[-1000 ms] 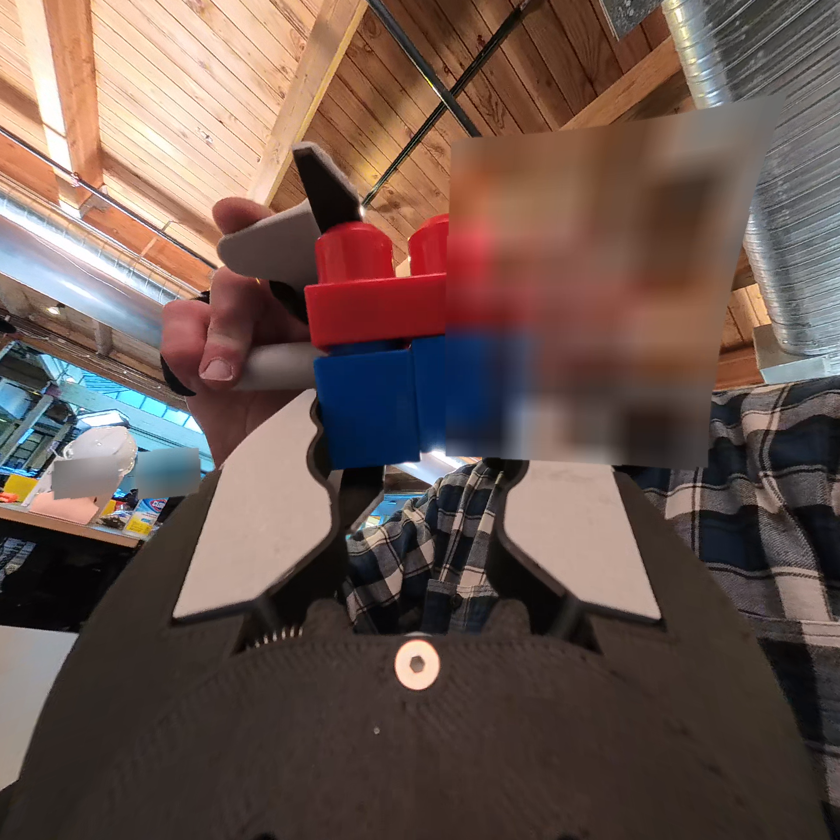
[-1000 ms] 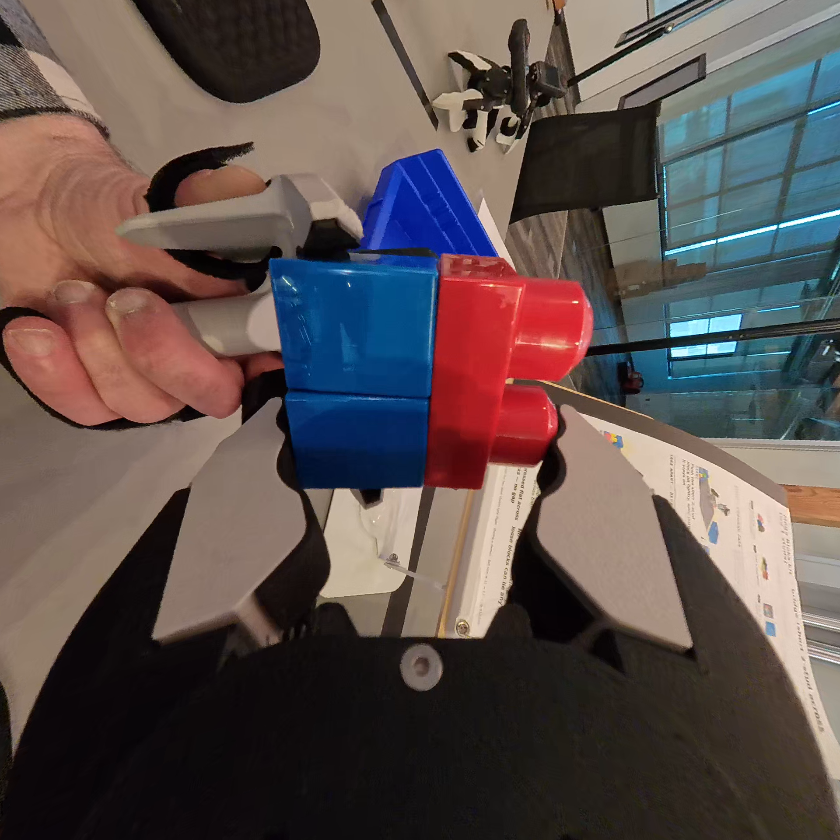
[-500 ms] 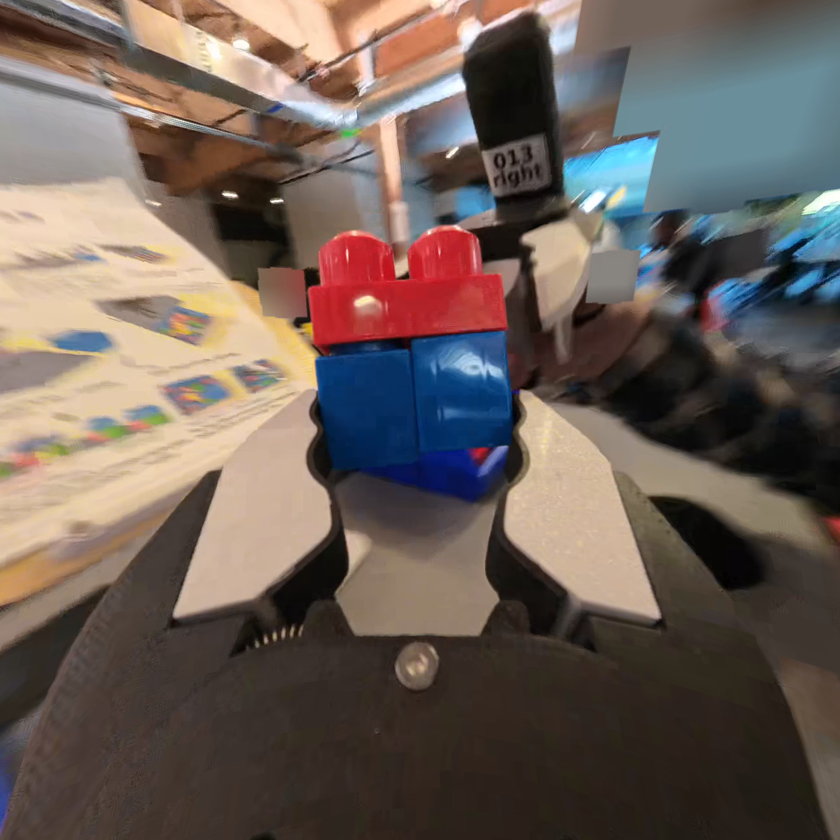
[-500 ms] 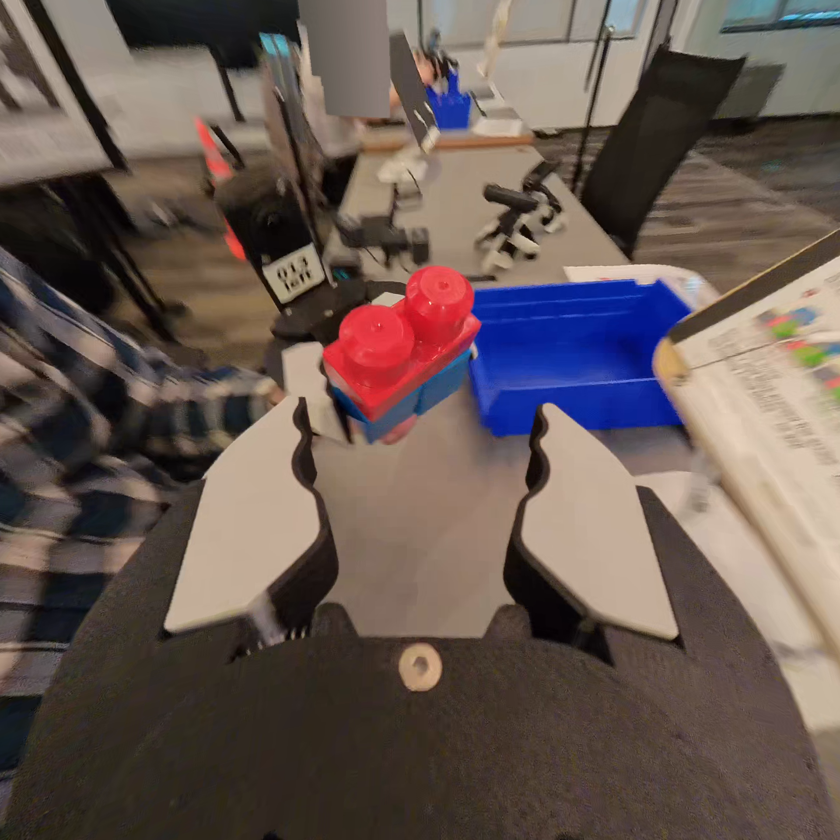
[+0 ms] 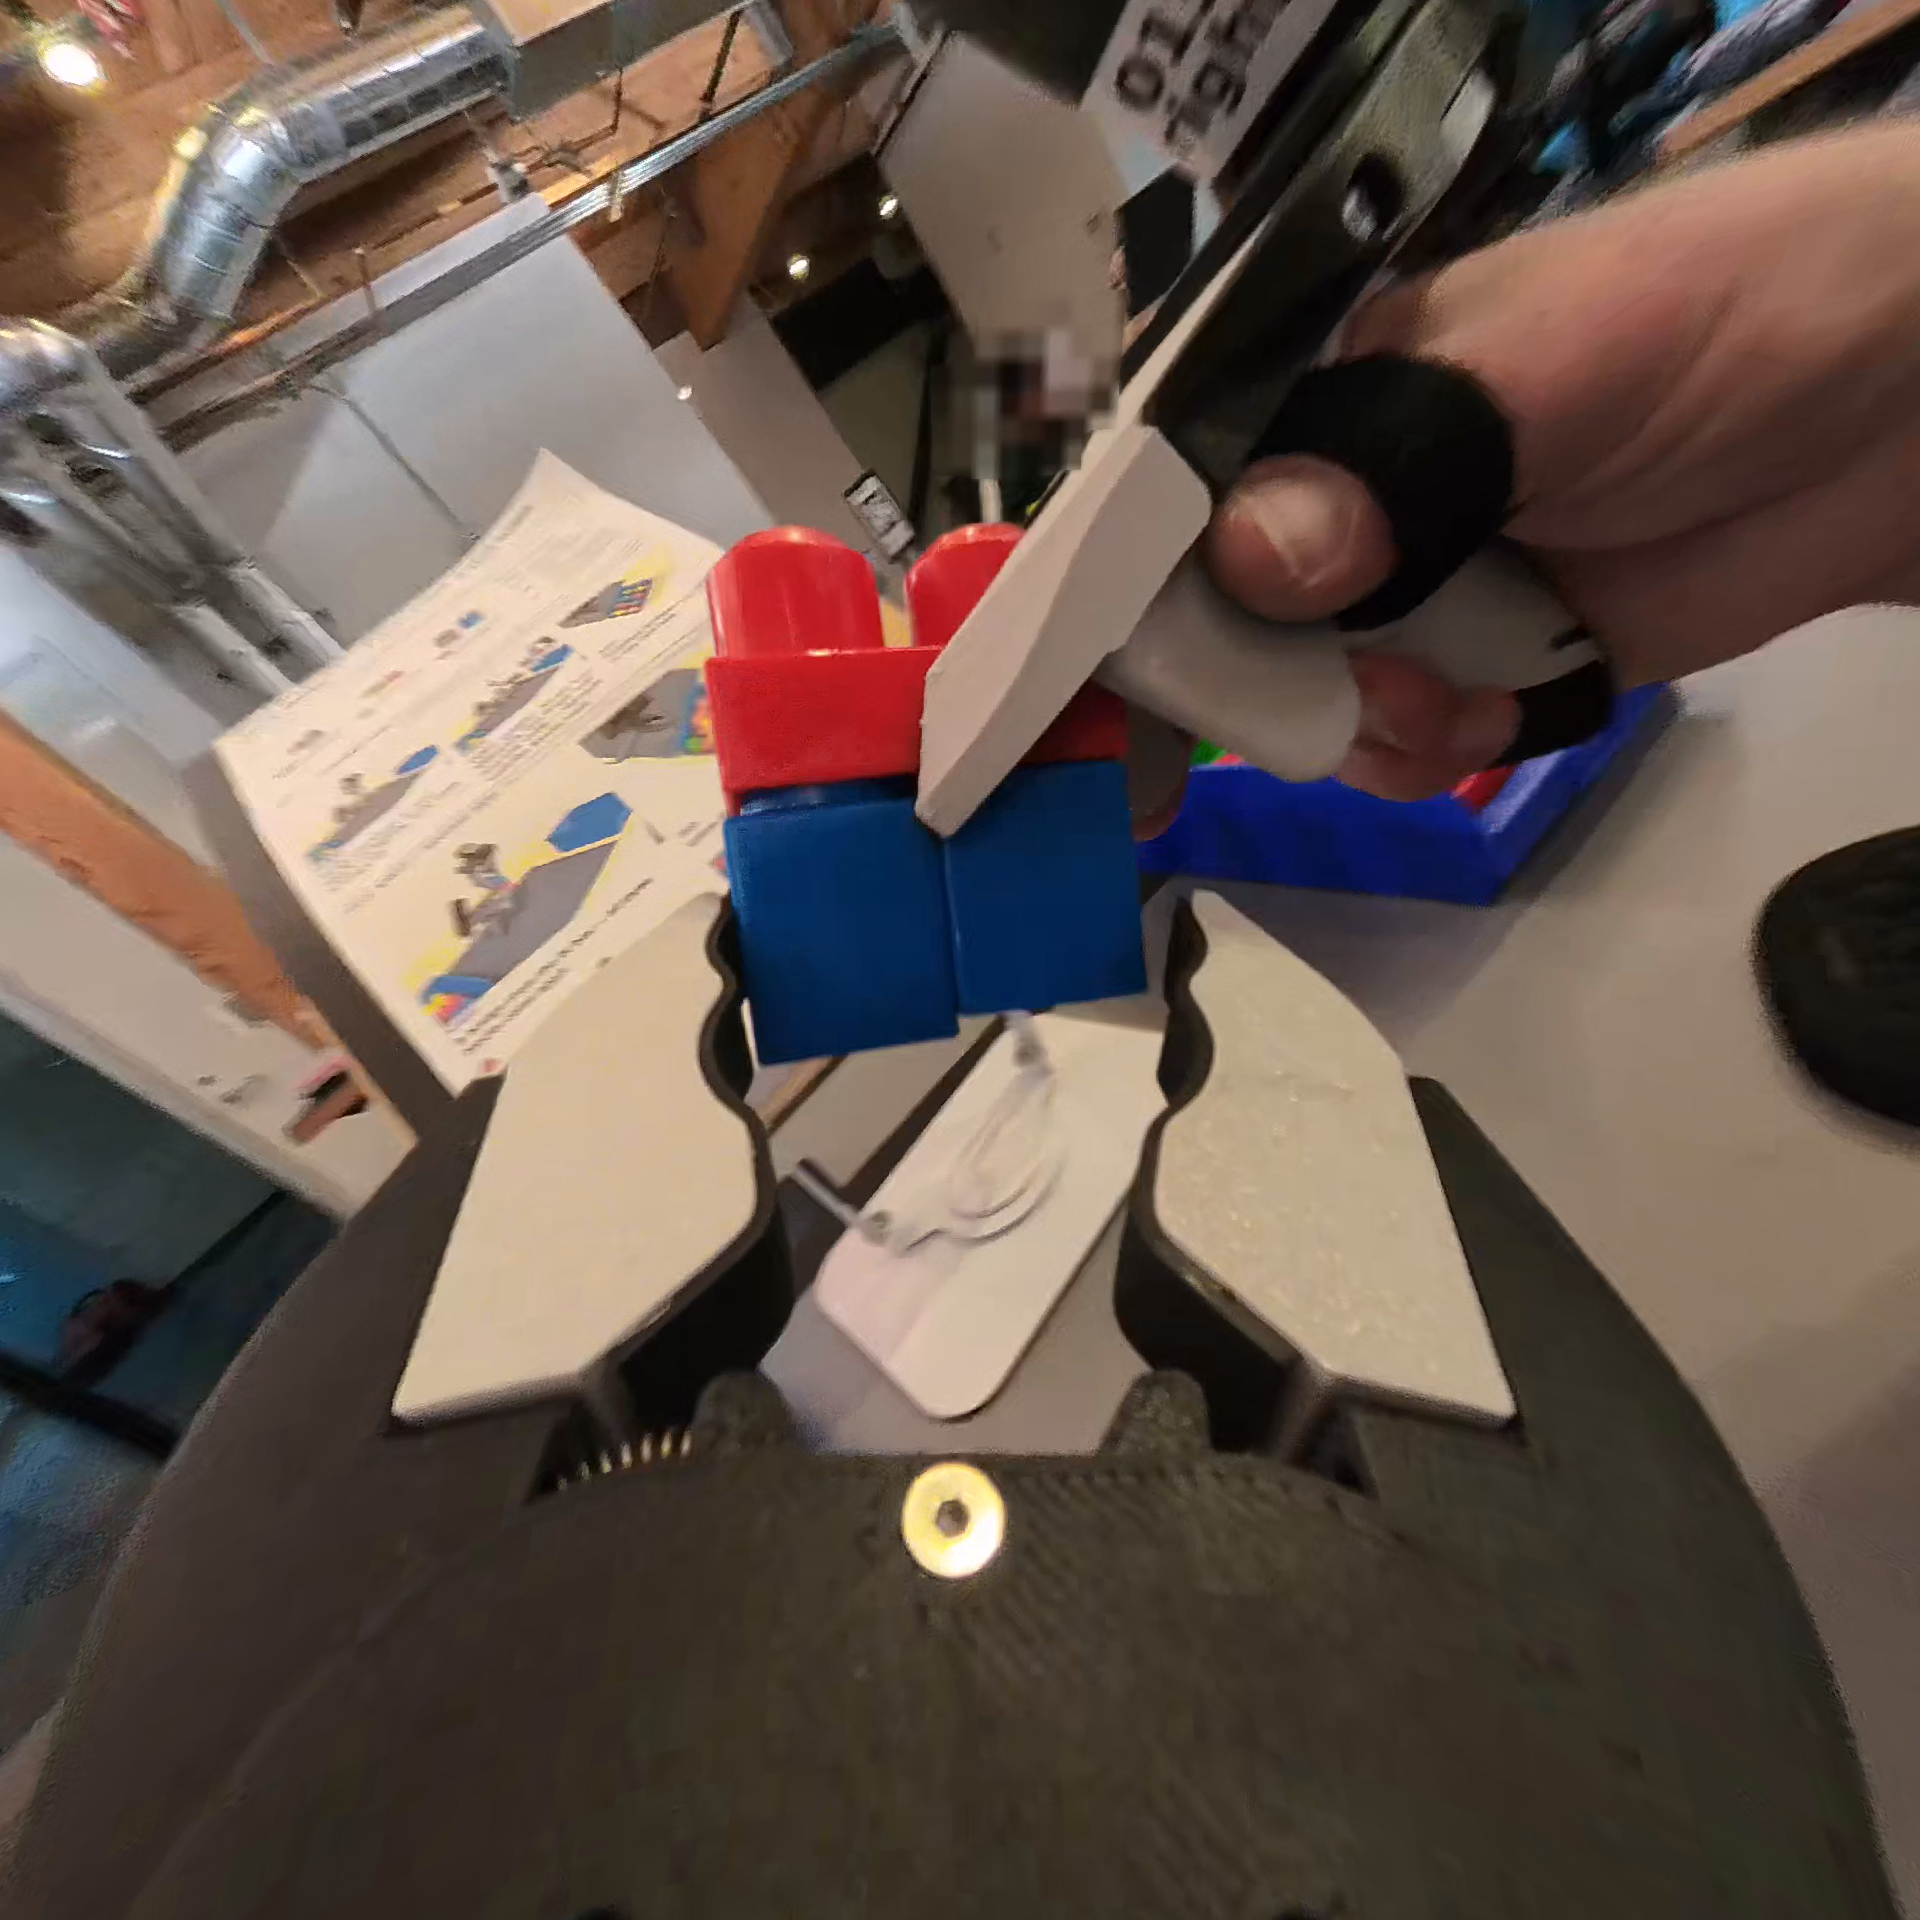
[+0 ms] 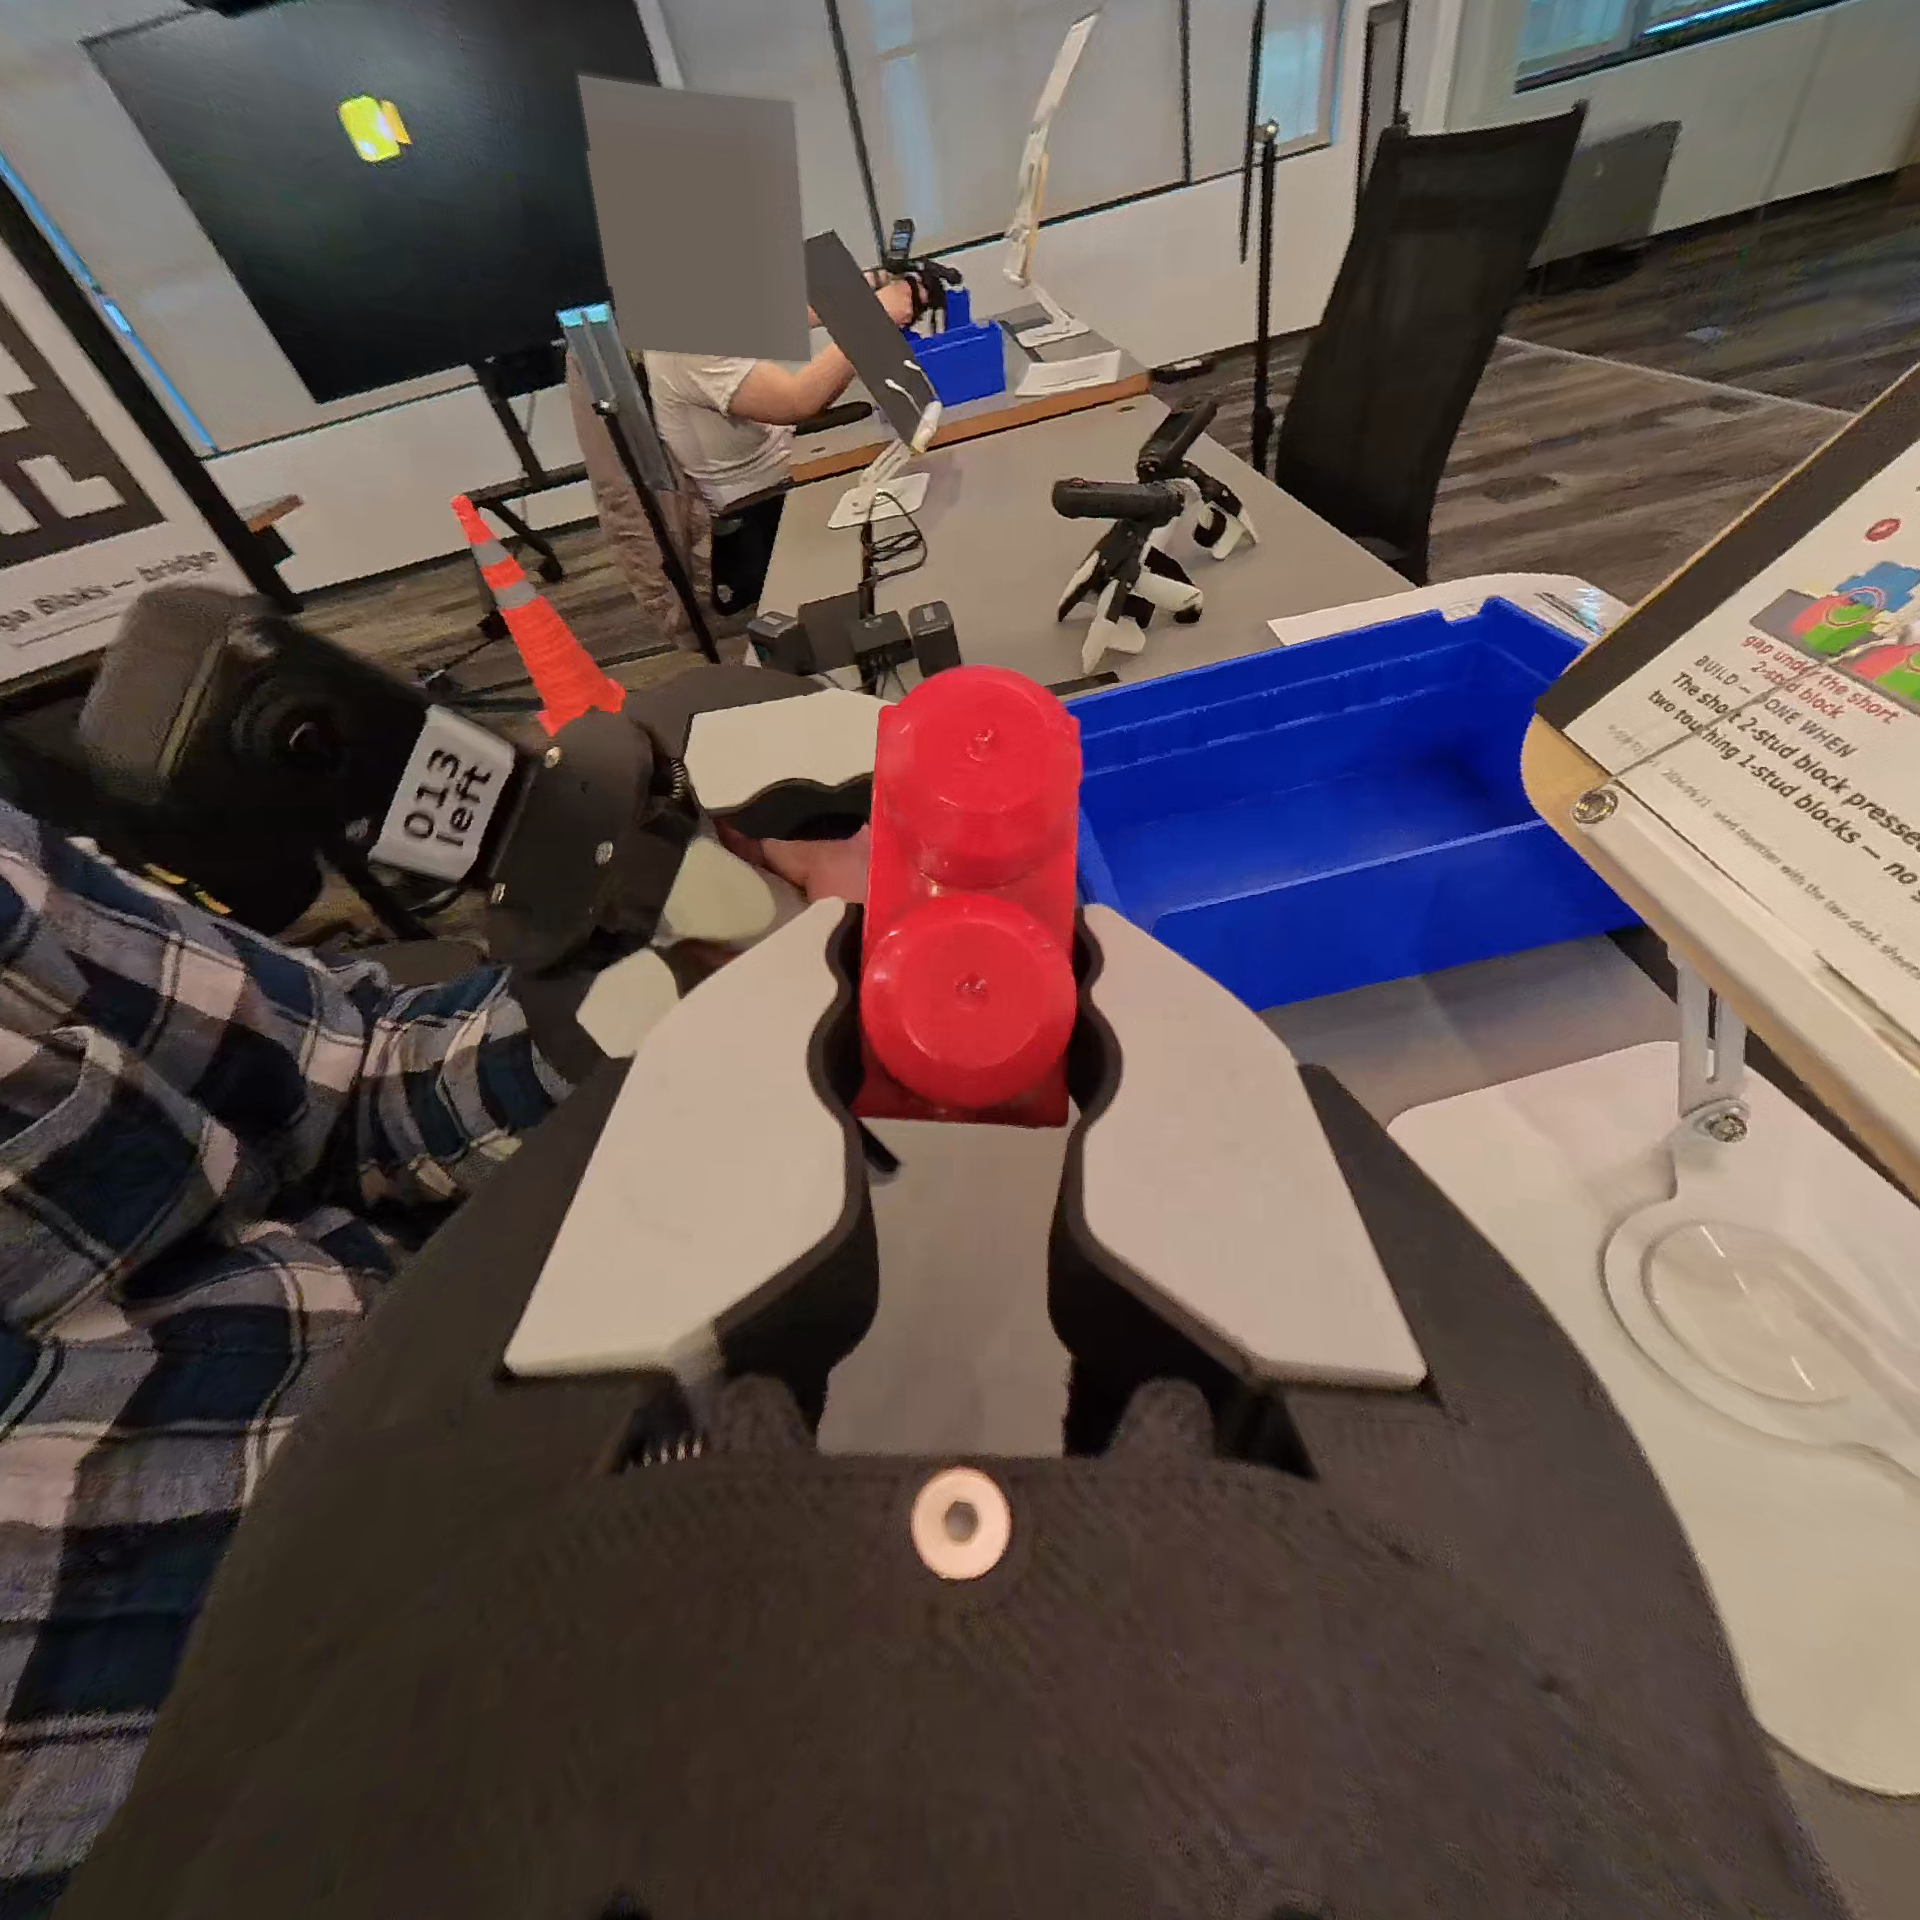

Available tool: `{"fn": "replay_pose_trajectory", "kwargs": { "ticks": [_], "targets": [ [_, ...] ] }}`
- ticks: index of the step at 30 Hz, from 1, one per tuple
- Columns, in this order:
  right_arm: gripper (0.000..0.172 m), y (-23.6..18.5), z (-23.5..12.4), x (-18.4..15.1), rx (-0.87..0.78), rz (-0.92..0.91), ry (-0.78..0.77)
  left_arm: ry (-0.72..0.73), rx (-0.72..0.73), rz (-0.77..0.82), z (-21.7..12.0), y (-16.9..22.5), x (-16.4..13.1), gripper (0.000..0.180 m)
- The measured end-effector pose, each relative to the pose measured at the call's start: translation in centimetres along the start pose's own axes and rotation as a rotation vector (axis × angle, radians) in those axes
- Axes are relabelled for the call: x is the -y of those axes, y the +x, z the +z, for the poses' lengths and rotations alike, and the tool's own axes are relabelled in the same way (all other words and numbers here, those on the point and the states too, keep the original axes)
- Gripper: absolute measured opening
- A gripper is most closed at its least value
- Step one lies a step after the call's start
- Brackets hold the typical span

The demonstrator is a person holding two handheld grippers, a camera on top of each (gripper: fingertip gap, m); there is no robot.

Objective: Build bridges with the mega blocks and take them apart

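Note:
A small stack is held in the air: a red two-stud block (image 5: 810,717) sits on two blue one-stud blocks (image 5: 935,904) standing side by side. My left gripper (image 5: 945,956) is shut on the blue blocks, one pad against each outer side. My right gripper (image 6: 966,1018) is shut on the red block (image 6: 971,883), its pads pressing the block's two long sides from above. One of its fingers (image 5: 1039,644) reaches down over the red block in the left wrist view. A finger of the left gripper (image 6: 774,758) shows behind the block in the right wrist view.
A blue bin (image 6: 1351,831) stands on the grey table just beyond the stack. An instruction sheet on a tilted stand (image 6: 1766,748) is to the right, its white base (image 5: 956,1247) below the stack. A black round pad (image 5: 1849,966) lies at the right. A plaid sleeve (image 6: 208,1091) is at the left. Both grippers' tips are close together, under 4 cm apart.
My right gripper was open and apart from the stack; it has moved in and shut on the red block. My left gripper has kept hold of the blue blocks while both views swung.

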State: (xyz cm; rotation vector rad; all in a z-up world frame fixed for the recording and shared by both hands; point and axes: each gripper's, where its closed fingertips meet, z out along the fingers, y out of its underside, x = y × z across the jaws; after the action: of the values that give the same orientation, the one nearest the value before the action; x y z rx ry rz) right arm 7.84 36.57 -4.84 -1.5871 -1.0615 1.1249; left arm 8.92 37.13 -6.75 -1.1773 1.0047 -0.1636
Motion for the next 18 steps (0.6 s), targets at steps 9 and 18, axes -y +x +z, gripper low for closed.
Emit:
{"fn": "replay_pose_trajectory", "kwargs": {
  "ticks": [9,18],
  "targets": [
    [0.037,-2.7,-2.3,-0.2,0.431,-0.137,-0.114,0.269,-0.432,-0.701,-1.7,0.0,1.9,0.068],
    [0.037,-2.6,-2.4,-1.7,0.588,-0.242,-0.354,0.354,-0.733,-0.912,-2.1,3.2,2.7,0.044]
  ]
}}
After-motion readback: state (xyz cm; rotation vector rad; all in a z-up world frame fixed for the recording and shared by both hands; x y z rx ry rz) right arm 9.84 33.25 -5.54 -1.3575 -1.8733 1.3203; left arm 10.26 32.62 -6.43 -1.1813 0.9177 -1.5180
